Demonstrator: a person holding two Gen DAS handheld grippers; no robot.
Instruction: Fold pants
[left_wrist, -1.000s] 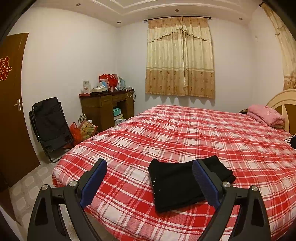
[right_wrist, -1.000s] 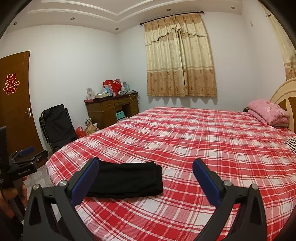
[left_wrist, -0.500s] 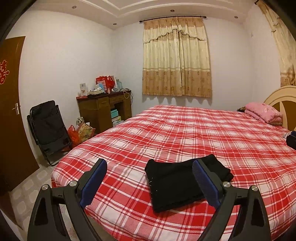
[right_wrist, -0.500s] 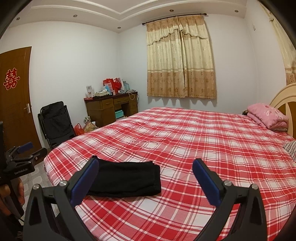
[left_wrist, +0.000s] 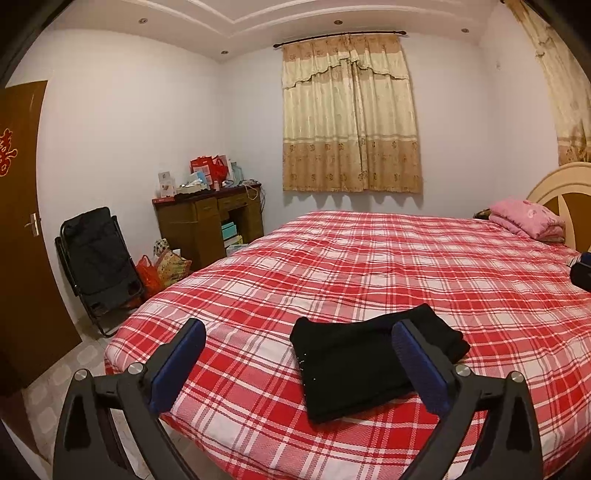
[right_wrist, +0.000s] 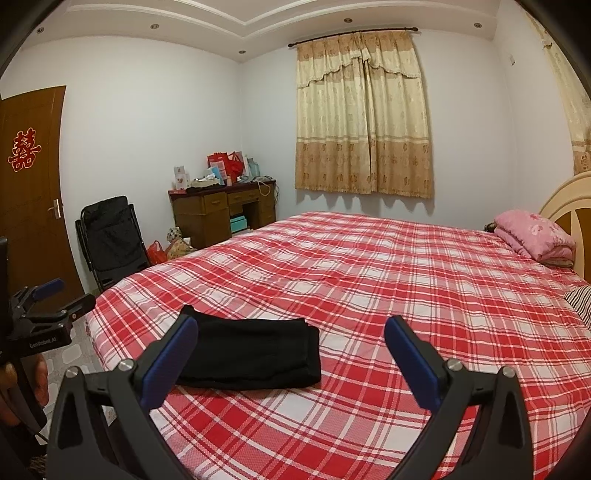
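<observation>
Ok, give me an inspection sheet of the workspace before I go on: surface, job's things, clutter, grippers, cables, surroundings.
Surface: bed with red plaid cover, flat.
Job's things: black pants folded into a compact rectangle near the foot corner of the bed, lying free.
Clutter: folded pink blanket by the headboard; striped fabric and a dark item at the bed's right edge.
Grippers: left gripper open, jaws just opened wider, nothing between the pads; right gripper open, empty.
Cables: a cord hangs at the desk.
Surroundings: black folding chair, bags on the floor, door, drawn curtains.
</observation>
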